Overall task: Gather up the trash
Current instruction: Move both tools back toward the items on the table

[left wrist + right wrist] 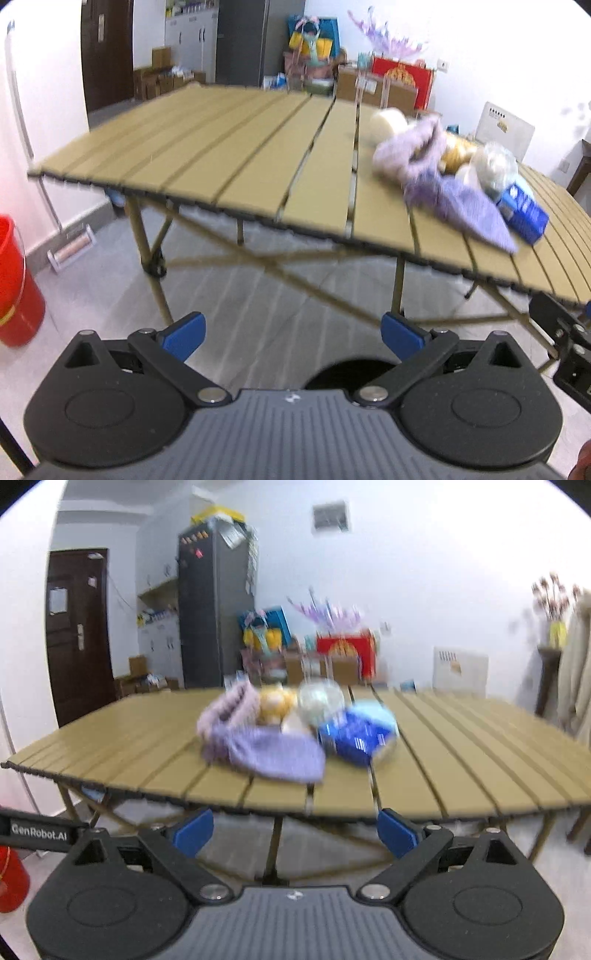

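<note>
Trash pile (295, 731): heaped mid-table, near the front edge, all pieces touching; views blurred, details uncertain
Table (221, 166): slatted, gaps between slats; wide bare room left and right of the pile, front edge just ahead of both claws
Bucket (14, 288): red, on the floor well left of the table; likely bin
Purple cloth (273, 753): largest piece, soft, limp, light; judged best pinched at a raised fold, may drag its neighbours
Blue packet (354, 734): crinkly, probably slippery; take by an edge
Clear wrapper (321, 698): thin, crushable
Yellow item (275, 701): half hidden, unclear
Left claw (293, 332): spread wide, holding nothing
Right claw (295, 829): spread wide, holding nothing
</note>
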Demonstrator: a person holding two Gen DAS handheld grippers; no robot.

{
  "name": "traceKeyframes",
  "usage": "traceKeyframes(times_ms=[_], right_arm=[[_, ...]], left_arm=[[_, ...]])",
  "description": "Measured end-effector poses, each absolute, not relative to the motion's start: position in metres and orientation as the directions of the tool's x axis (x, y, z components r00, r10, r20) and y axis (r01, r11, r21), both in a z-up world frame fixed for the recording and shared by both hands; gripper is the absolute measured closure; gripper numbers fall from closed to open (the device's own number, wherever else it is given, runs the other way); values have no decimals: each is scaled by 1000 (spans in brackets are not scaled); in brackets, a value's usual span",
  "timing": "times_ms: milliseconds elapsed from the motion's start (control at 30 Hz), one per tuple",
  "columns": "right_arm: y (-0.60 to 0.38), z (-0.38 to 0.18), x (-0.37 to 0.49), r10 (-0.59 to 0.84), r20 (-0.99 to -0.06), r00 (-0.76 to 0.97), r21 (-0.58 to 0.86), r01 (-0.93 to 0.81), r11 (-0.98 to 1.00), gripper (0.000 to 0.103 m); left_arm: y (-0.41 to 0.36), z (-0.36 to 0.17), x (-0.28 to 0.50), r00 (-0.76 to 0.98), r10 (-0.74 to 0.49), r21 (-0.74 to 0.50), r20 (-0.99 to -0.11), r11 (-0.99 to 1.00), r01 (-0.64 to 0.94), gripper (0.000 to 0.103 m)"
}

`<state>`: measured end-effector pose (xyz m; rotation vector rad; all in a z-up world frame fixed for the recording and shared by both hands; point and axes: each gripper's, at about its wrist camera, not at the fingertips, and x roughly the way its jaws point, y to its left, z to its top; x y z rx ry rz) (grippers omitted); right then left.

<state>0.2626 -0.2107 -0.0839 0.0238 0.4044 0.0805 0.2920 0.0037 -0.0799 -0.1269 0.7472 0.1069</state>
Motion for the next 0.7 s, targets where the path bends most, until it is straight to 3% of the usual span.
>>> traceKeyframes(times_ms=[233,700], right_arm=[[-196,-81,321,146,-372,917,75,-127,989,9],[-148,-106,412,140,-378,915,-16,-158,987,17]], left_arm=[[5,-69,326,754,84,-45,-651,988,-150,0],[23,-65,368,771,103,-33,-629,987,-159,0]])
